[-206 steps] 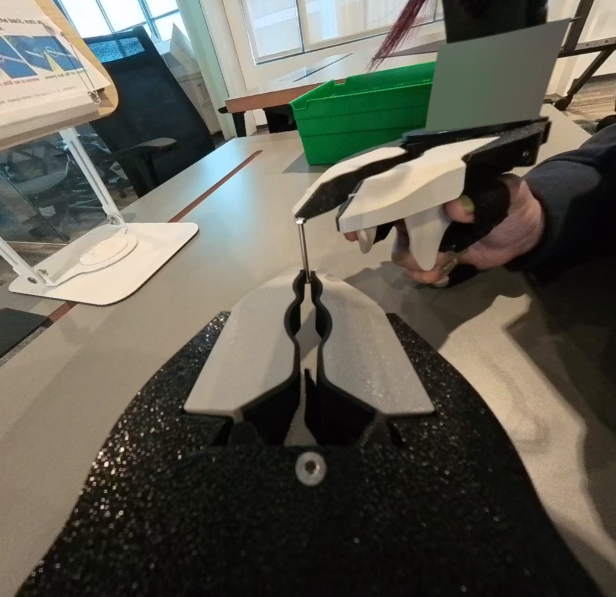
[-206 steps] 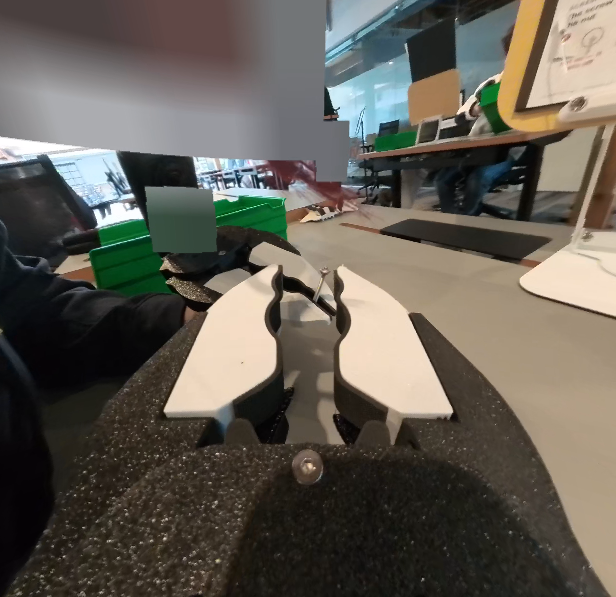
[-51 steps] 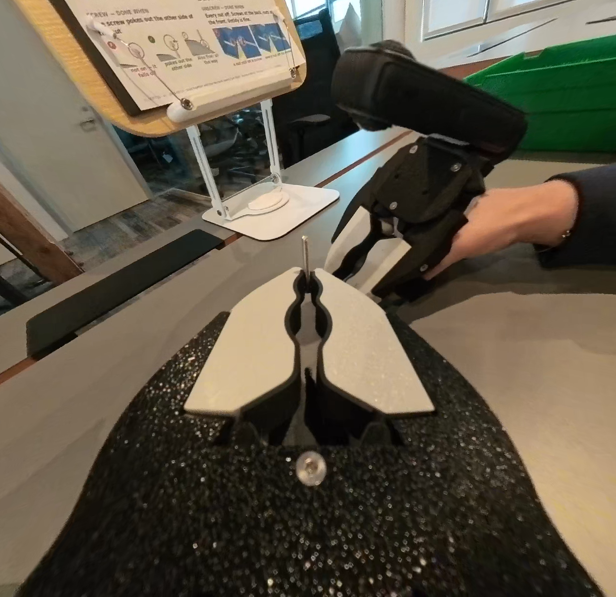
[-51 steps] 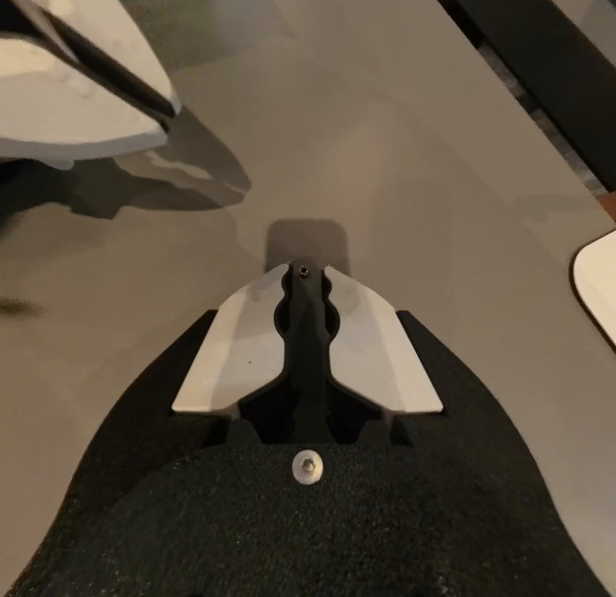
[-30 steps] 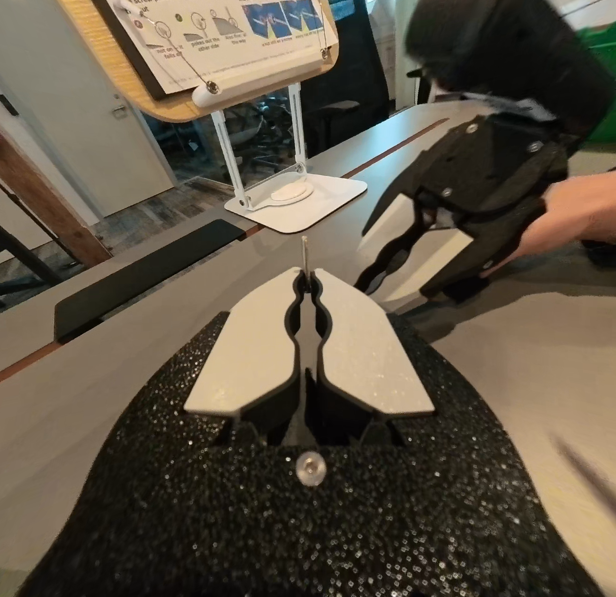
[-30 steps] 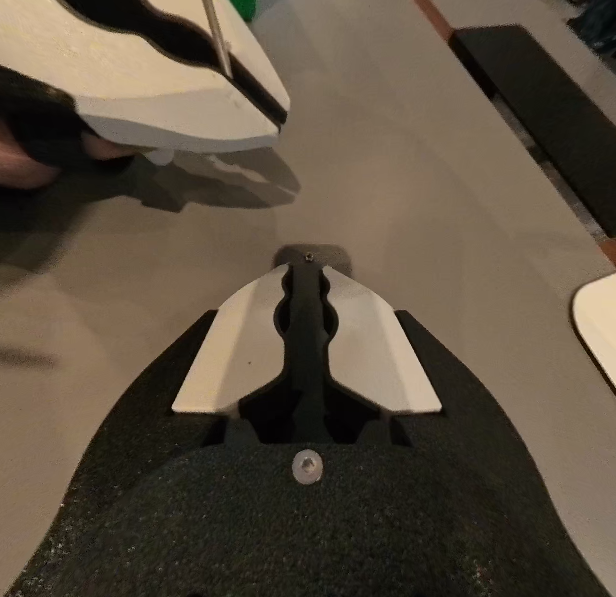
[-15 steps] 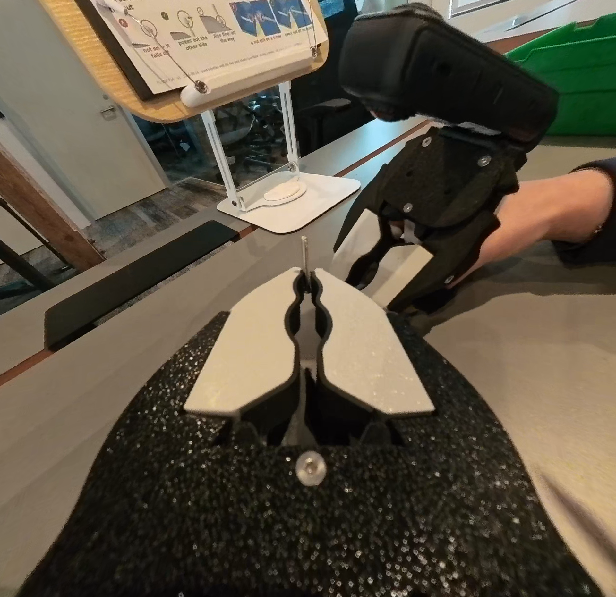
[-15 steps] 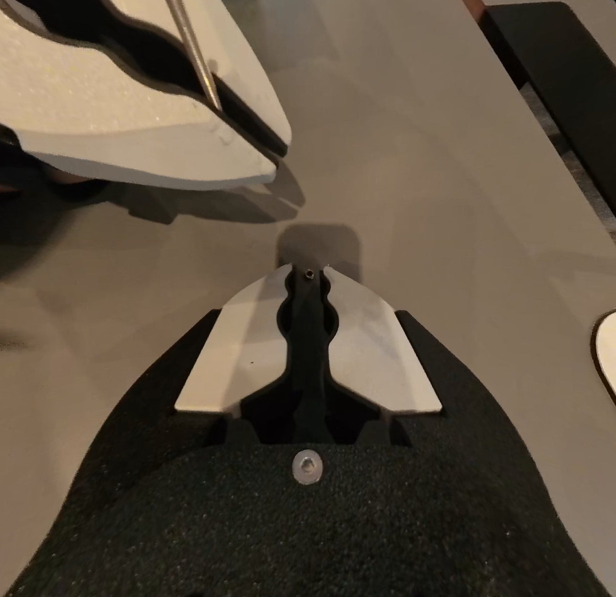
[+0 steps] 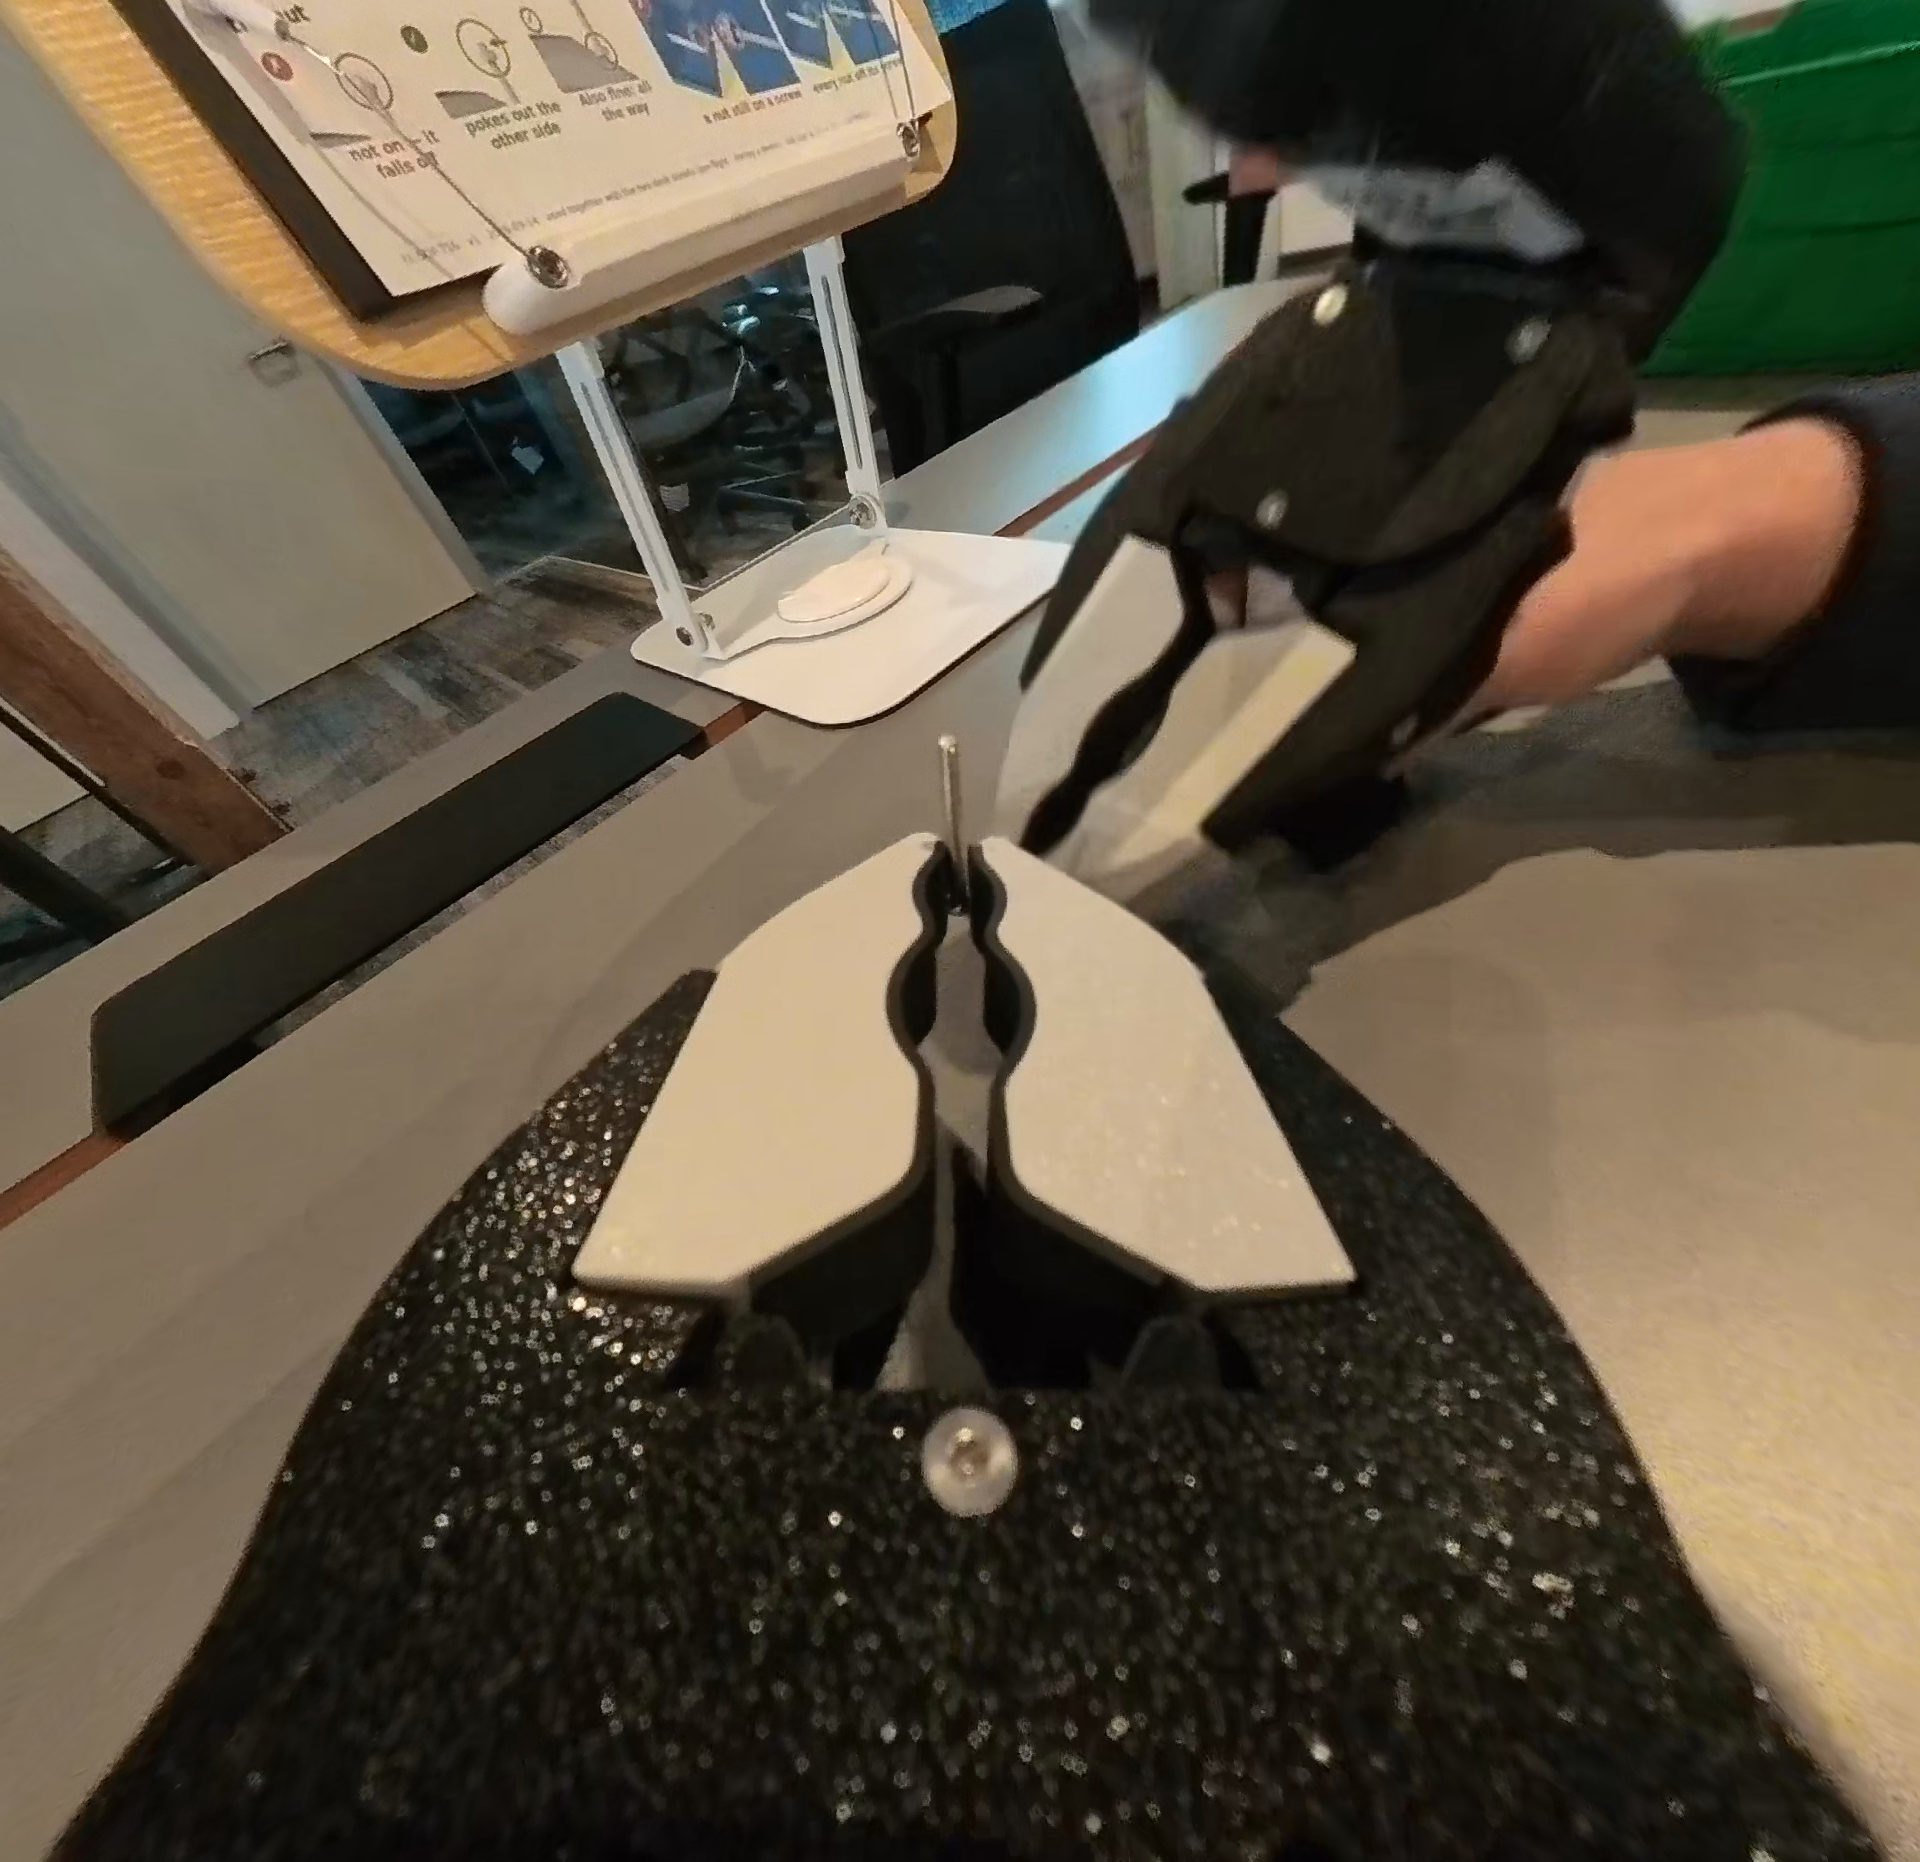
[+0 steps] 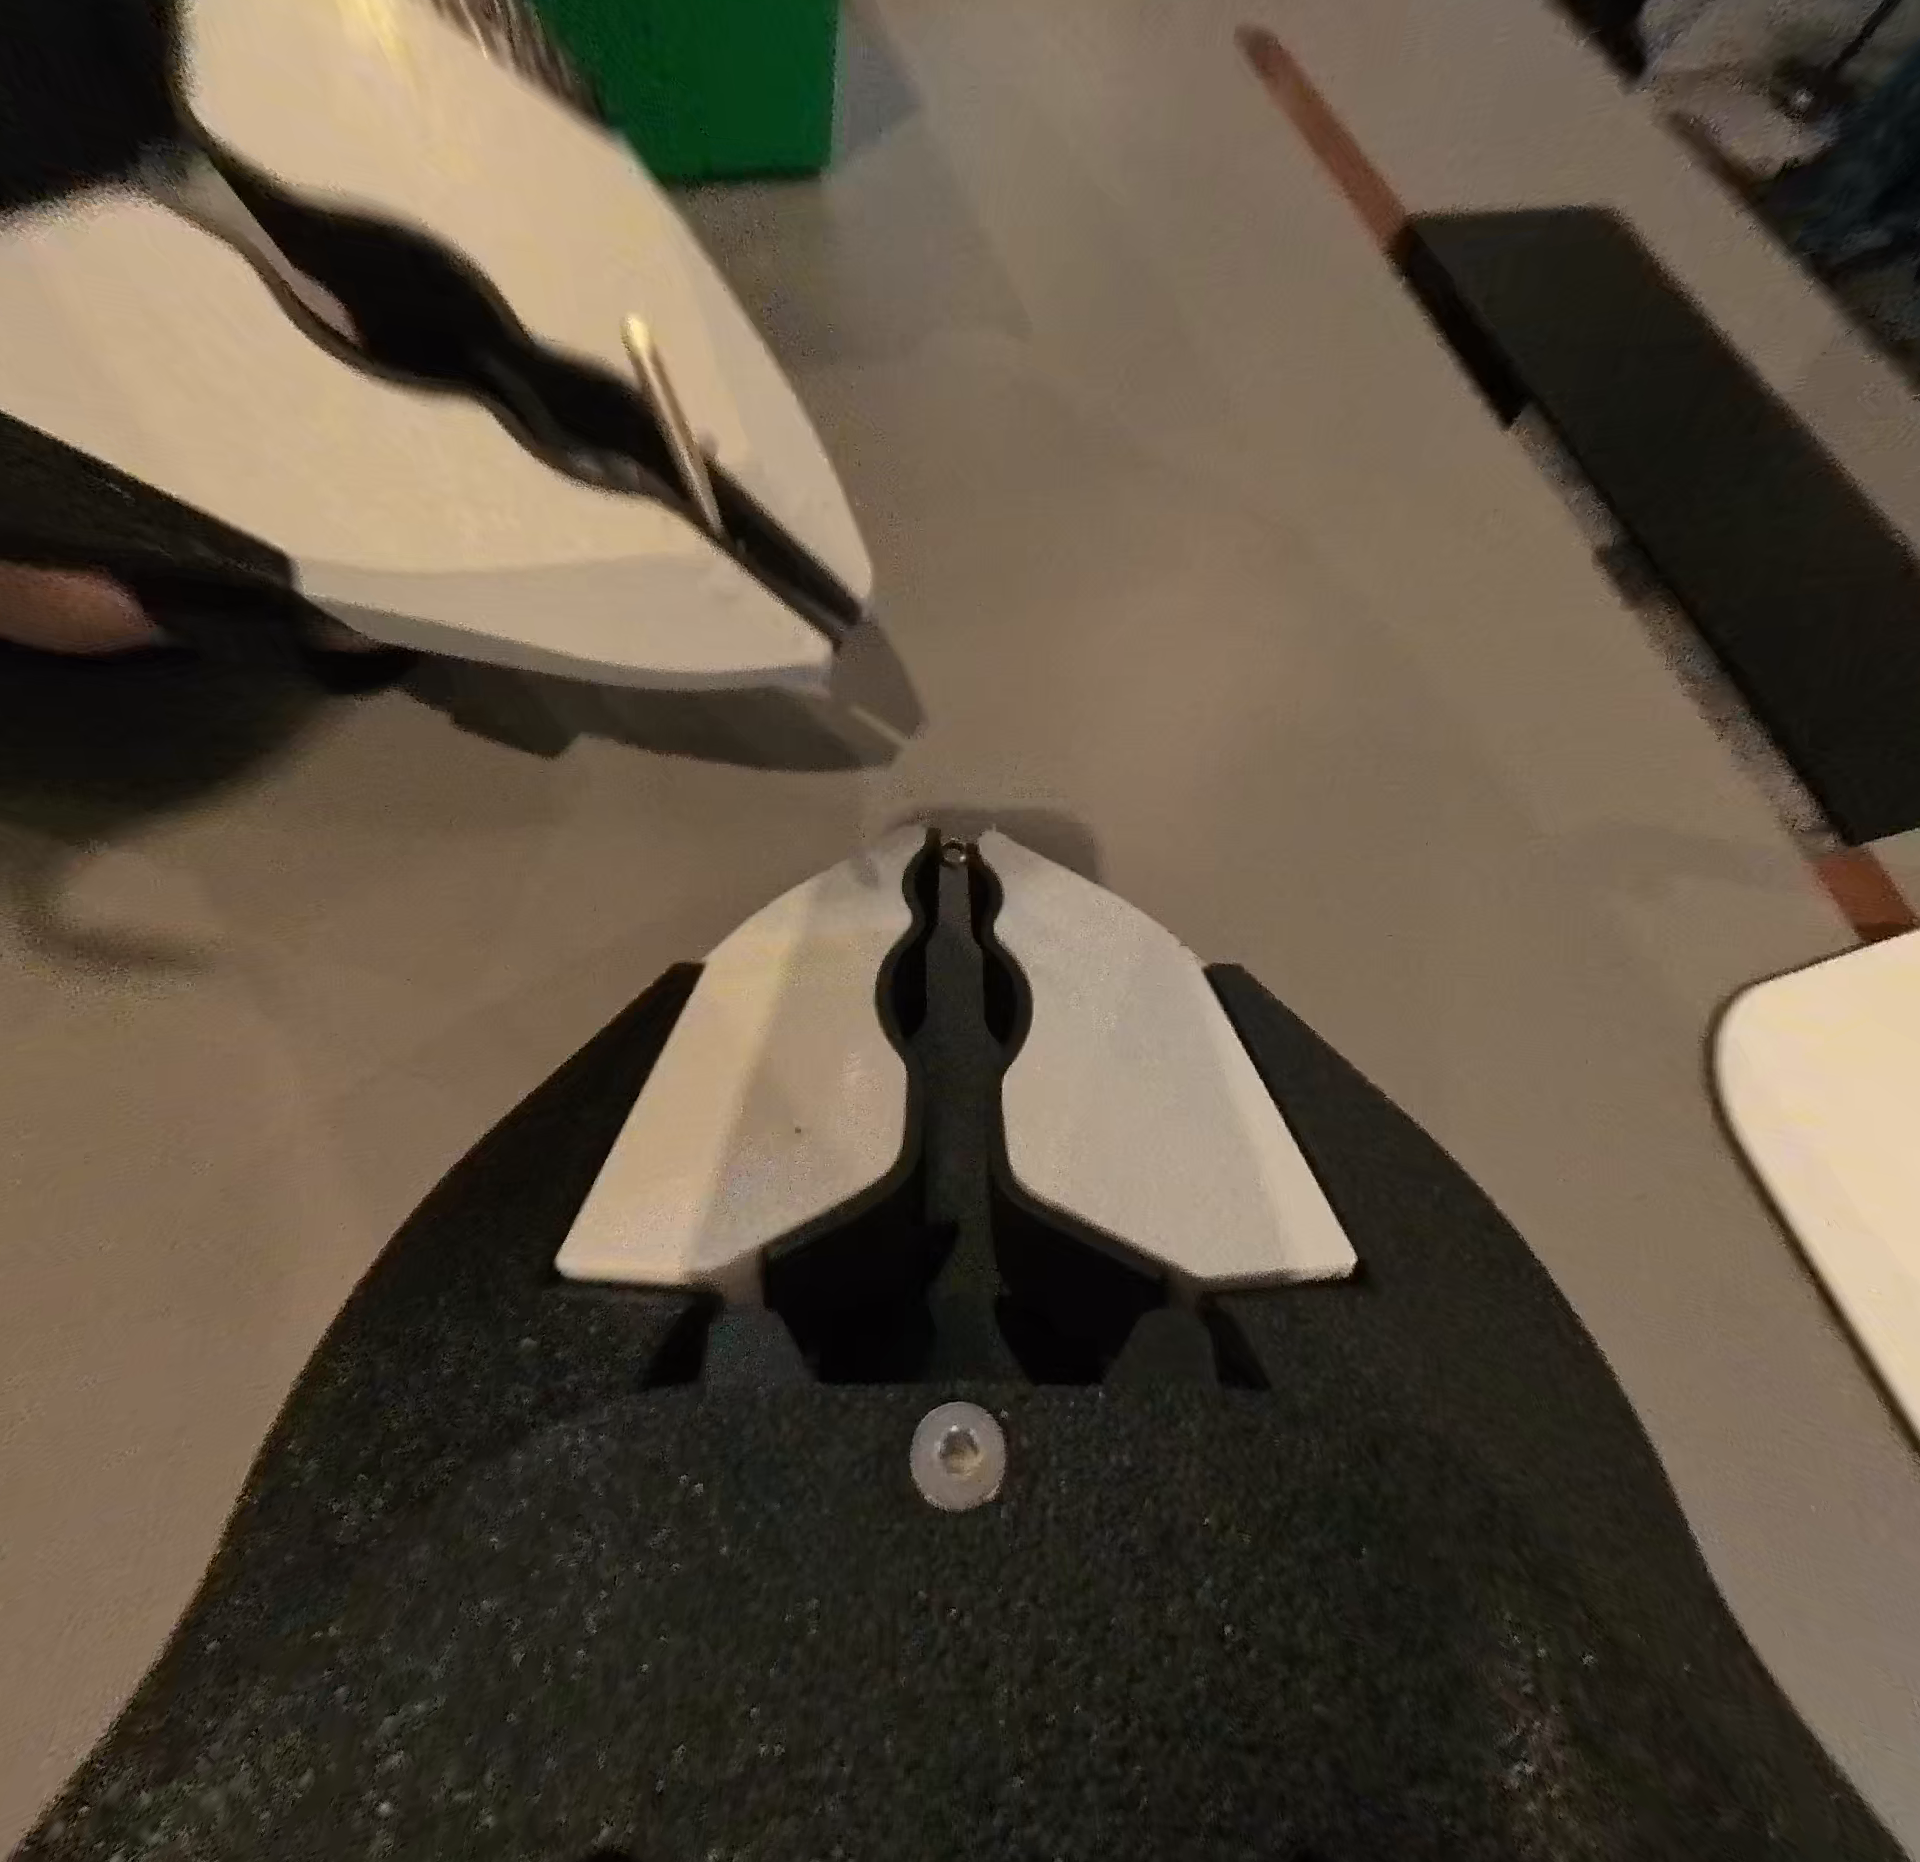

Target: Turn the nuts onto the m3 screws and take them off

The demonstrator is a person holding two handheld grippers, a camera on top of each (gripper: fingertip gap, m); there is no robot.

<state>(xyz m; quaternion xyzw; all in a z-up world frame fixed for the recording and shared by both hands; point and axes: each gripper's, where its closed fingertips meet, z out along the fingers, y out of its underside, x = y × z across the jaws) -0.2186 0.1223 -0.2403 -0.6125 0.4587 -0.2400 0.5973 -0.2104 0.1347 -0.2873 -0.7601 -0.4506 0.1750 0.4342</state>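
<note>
Two tools meet over a plain grey table in an office room.

The left tool (image 9: 956,862) is clamped on a thin screw (image 9: 949,789) standing upright from its tips; the right tool (image 10: 954,844) pinches a small nut (image 10: 954,853), low above the table (image 10: 1195,524). Behind stand a white document stand (image 9: 831,628), a black strip (image 9: 364,887), a green bin (image 9: 1808,202) and office chairs past glass.

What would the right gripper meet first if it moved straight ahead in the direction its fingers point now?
Most likely the grey table. The right gripper, shut on a small nut, points down at bare tabletop. The left gripper, holding the screw, sits left of that line, though depth is unclear.
</note>
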